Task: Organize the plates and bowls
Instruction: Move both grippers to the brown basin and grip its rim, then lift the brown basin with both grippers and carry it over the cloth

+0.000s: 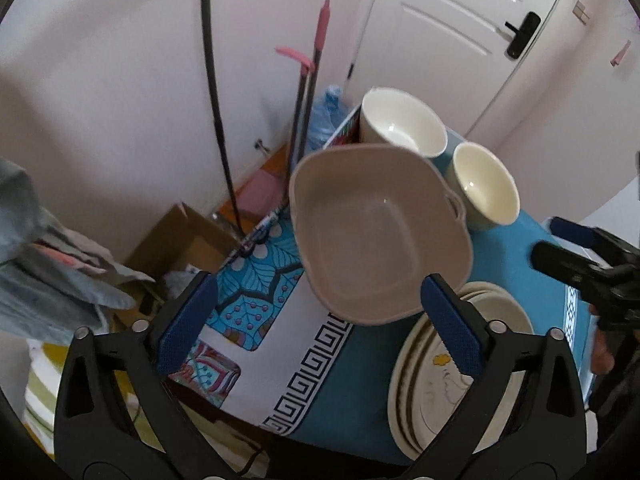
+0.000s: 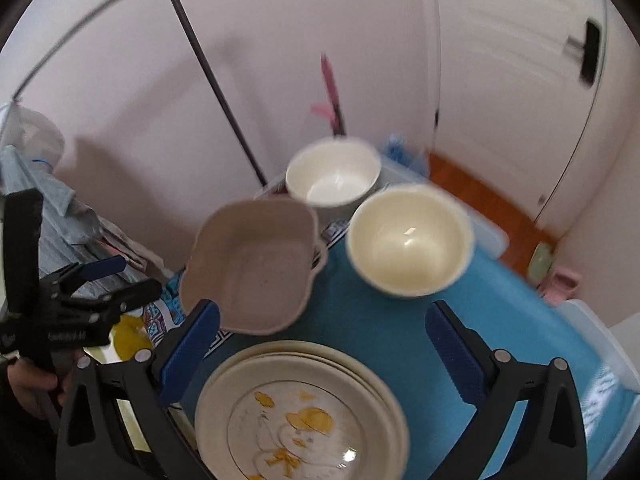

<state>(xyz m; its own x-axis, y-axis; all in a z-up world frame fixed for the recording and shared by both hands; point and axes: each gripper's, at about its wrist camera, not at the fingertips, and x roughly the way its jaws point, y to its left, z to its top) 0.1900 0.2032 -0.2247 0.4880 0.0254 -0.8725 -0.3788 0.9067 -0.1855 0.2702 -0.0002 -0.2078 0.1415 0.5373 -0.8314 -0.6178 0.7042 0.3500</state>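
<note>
A beige squarish bowl with small handles (image 1: 376, 232) (image 2: 252, 264) stands on the blue cloth. Two cream round bowls stand behind it: the far one (image 1: 404, 120) (image 2: 334, 176) and the nearer right one (image 1: 484, 184) (image 2: 408, 240). A stack of cream plates (image 1: 424, 392) (image 2: 300, 412) lies in front, the top plate showing a yellow cartoon print. My left gripper (image 1: 320, 320) is open and empty, hovering before the beige bowl; it also shows at the left of the right wrist view (image 2: 116, 278). My right gripper (image 2: 324, 348) is open and empty above the plates.
The blue patterned tablecloth (image 1: 280, 344) (image 2: 400, 336) covers a small table with its edge close at left. A cardboard box (image 1: 188, 236) sits on the floor, mop handles (image 1: 312, 80) lean on the wall, clothes (image 1: 48, 248) hang at left, a white door (image 1: 460, 40) is behind.
</note>
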